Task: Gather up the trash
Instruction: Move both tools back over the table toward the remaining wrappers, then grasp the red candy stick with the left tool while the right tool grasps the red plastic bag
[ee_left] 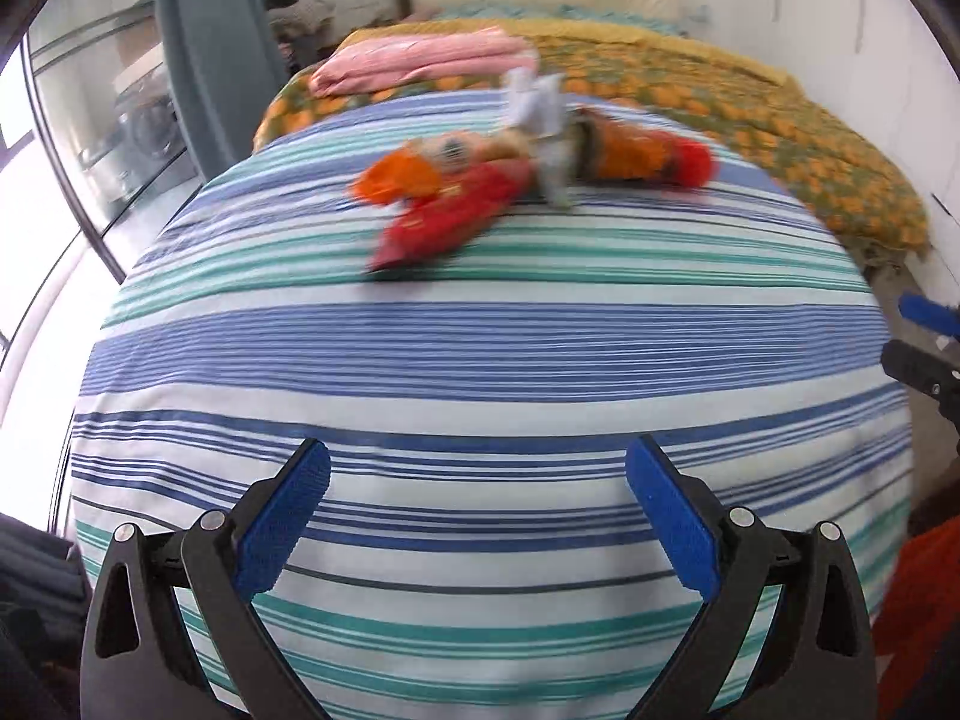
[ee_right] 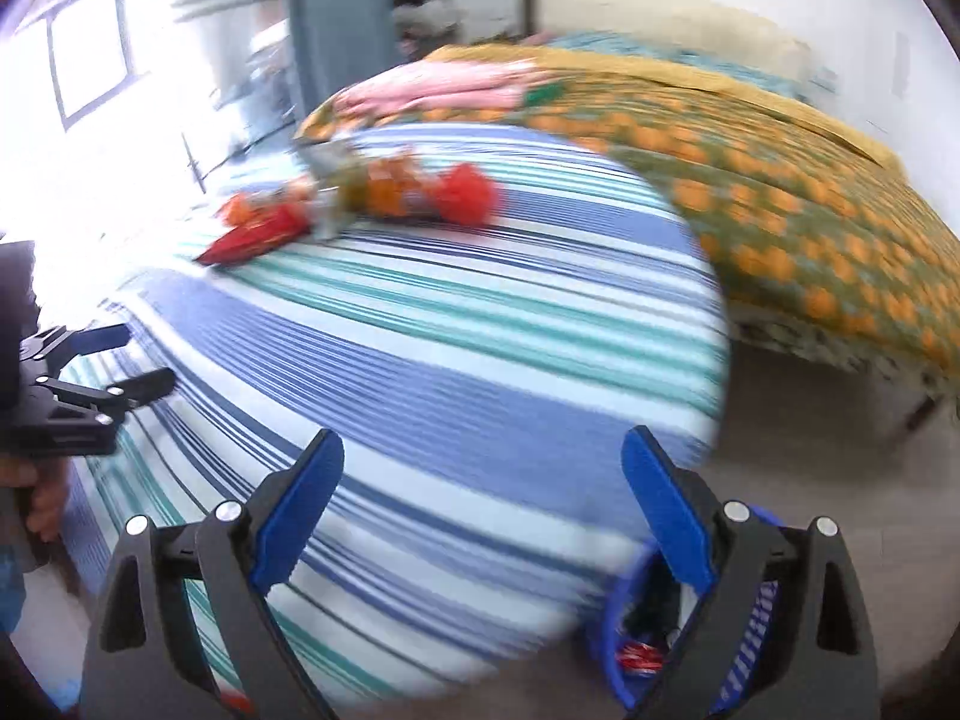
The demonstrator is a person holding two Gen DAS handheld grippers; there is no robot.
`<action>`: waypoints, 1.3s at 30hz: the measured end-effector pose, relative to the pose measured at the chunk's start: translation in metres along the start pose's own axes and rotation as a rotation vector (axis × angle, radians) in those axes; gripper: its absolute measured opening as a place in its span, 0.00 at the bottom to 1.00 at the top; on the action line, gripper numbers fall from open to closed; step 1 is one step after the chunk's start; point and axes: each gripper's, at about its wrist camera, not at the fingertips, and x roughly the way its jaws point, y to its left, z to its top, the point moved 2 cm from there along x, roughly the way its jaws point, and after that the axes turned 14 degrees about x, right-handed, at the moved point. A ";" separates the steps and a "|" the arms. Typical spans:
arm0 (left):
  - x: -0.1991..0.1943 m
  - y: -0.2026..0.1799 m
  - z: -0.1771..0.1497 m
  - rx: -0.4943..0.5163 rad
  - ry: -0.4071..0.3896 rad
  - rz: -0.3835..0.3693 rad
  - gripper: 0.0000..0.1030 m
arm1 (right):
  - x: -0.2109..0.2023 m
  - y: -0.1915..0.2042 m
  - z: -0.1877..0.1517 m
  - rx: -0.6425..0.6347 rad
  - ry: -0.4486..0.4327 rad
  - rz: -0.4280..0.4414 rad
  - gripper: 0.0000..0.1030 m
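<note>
A pile of trash lies on the far part of a striped bed [ee_left: 480, 360]: a red snack bag [ee_left: 450, 213], an orange wrapper [ee_left: 396, 180], an orange and red packet [ee_left: 648, 153] and crumpled white paper [ee_left: 537, 102]. My left gripper [ee_left: 477, 474] is open and empty, above the near stripes, well short of the pile. In the right wrist view the pile [ee_right: 360, 192] lies far left on the bed [ee_right: 450, 360]. My right gripper [ee_right: 483, 468] is open and empty over the bed's right edge. A blue basket [ee_right: 636, 654] with trash in it stands on the floor below it.
A folded pink blanket [ee_left: 420, 57] lies on an orange-patterned quilt [ee_left: 750, 120] beyond the pile. A window and grey curtain [ee_left: 210, 48] are on the left. The other gripper shows at the right edge [ee_left: 924, 354] of the left view and the left edge [ee_right: 90, 384] of the right view.
</note>
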 end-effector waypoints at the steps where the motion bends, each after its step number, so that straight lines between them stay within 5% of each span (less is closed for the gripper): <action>1: 0.001 0.006 -0.003 -0.010 0.002 -0.005 0.95 | 0.008 0.012 0.006 -0.021 0.015 -0.002 0.89; 8: 0.006 0.029 0.005 -0.022 -0.022 -0.063 0.95 | 0.076 0.057 0.021 -0.065 0.110 -0.007 0.90; 19: 0.055 0.048 0.078 0.015 -0.037 -0.101 0.93 | 0.078 0.060 0.018 -0.072 0.076 -0.002 0.91; 22: 0.067 0.047 0.086 0.033 -0.015 -0.095 0.79 | 0.078 0.060 0.018 -0.072 0.076 -0.002 0.91; 24: 0.072 0.046 0.088 0.044 0.000 -0.096 0.56 | 0.078 0.059 0.019 -0.071 0.077 -0.002 0.91; 27: 0.071 0.045 0.084 0.033 0.001 -0.087 0.37 | 0.077 0.060 0.018 -0.070 0.077 -0.002 0.91; 32: 0.031 0.039 0.053 -0.042 -0.022 -0.086 0.32 | 0.077 0.059 0.018 -0.069 0.078 -0.003 0.91; 37: -0.003 0.020 0.013 -0.072 -0.004 -0.099 0.33 | 0.077 0.058 0.019 -0.068 0.078 -0.004 0.91; 39: -0.007 0.011 0.004 -0.035 0.002 -0.125 0.48 | 0.077 0.058 0.019 -0.067 0.078 -0.006 0.91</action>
